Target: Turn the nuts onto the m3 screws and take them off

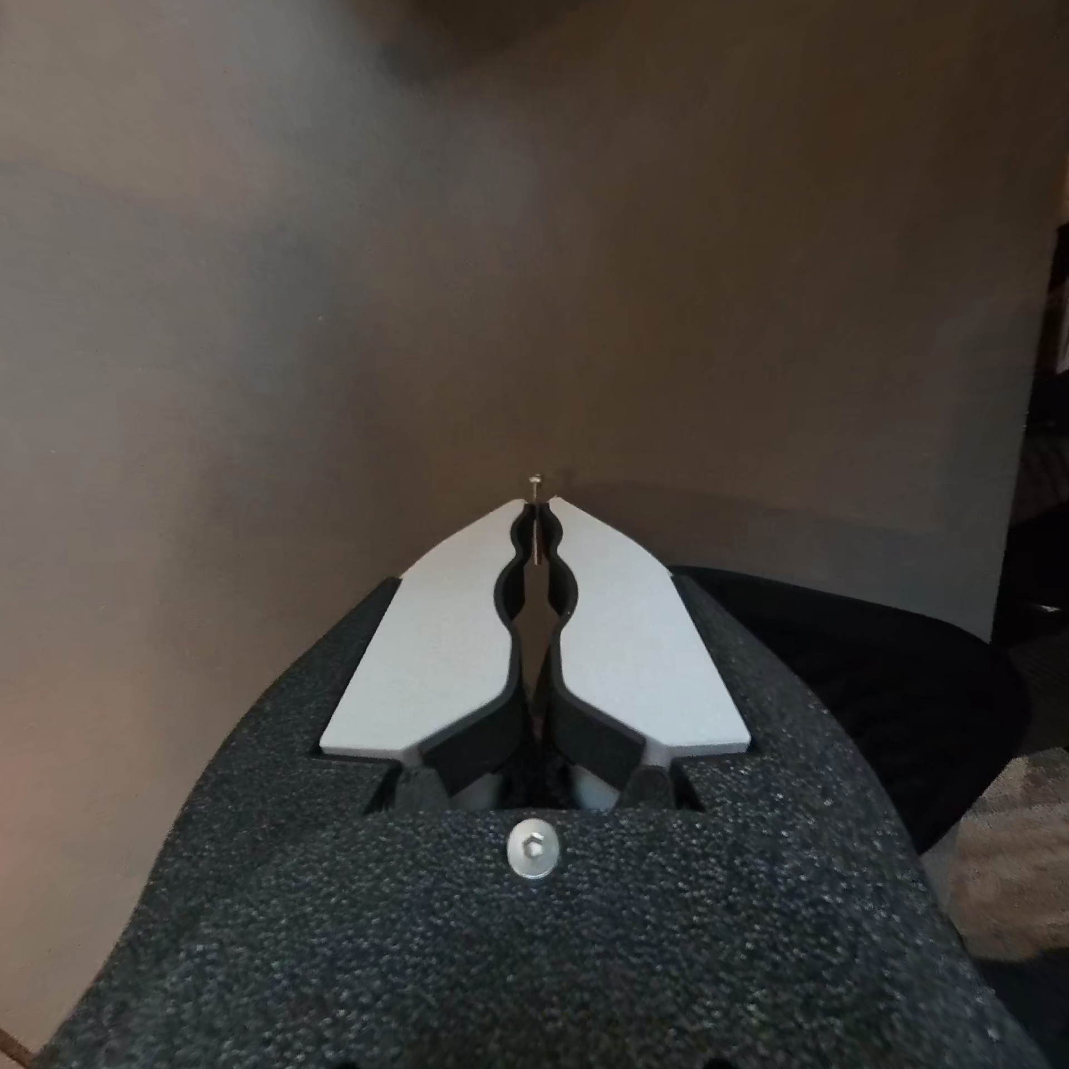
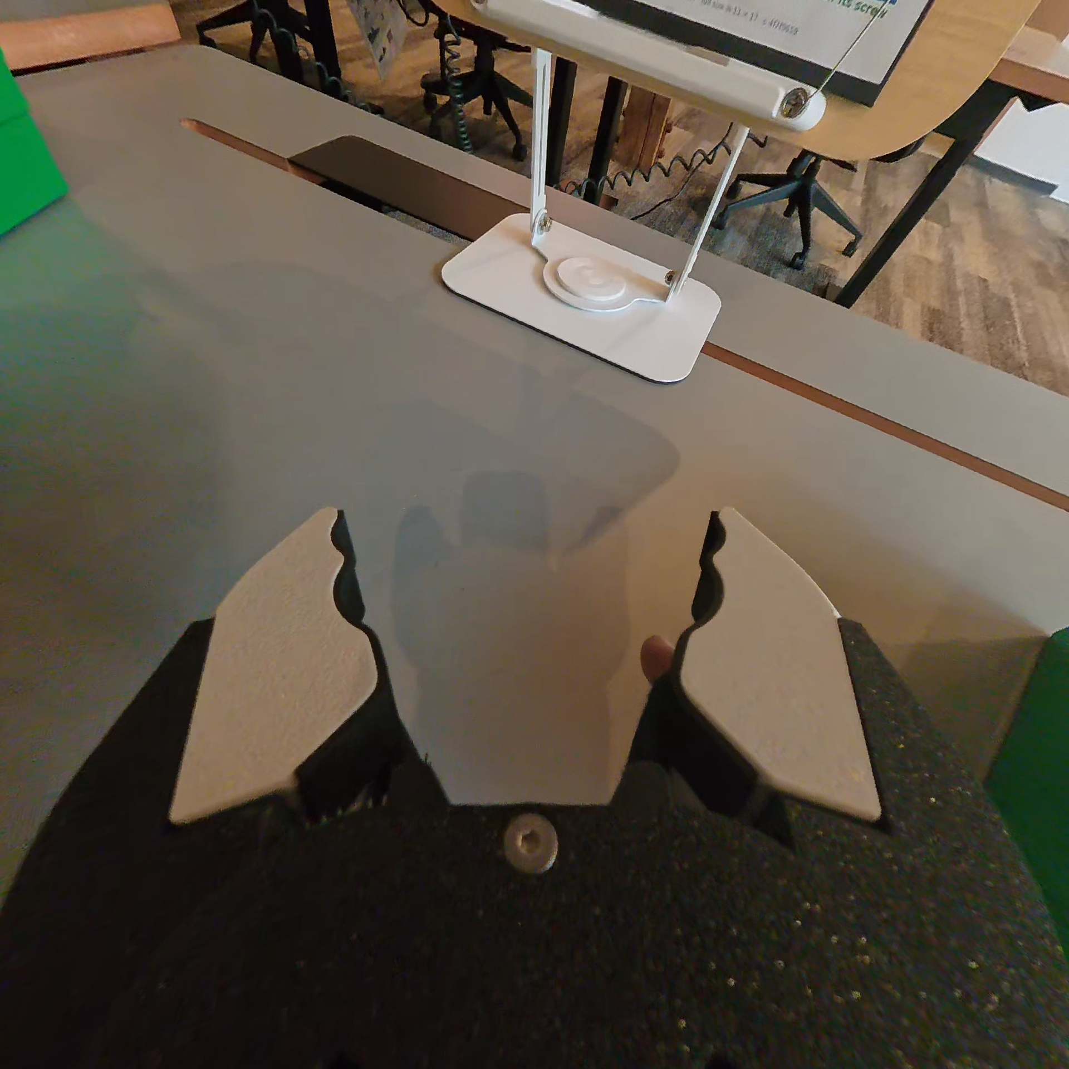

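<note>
Closest to the lens, the left gripper [image 1: 537, 509] has its two white fingers [image 1: 463, 584] drawn together, pinching a thin silver m3 screw [image 1: 537, 520] at the very tips; the head stands just past the fingertips and the shank runs back between the pads toward the gripper body. No nut is visible on the screw or elsewhere in either view. Judgement: the screw is stiff, very light, smooth and easily rolled or tilted, held on a narrow line of contact, so any side load from threading may pivot it. A hold lower on the shank, leaving more thread free, looks preferable. The right gripper [image 2: 523, 555] is spread wide and holds nothing, hovering over the grey table [image 2: 231, 347], with the white stand base [image 2: 584, 301] well beyond its fingertips.
</note>
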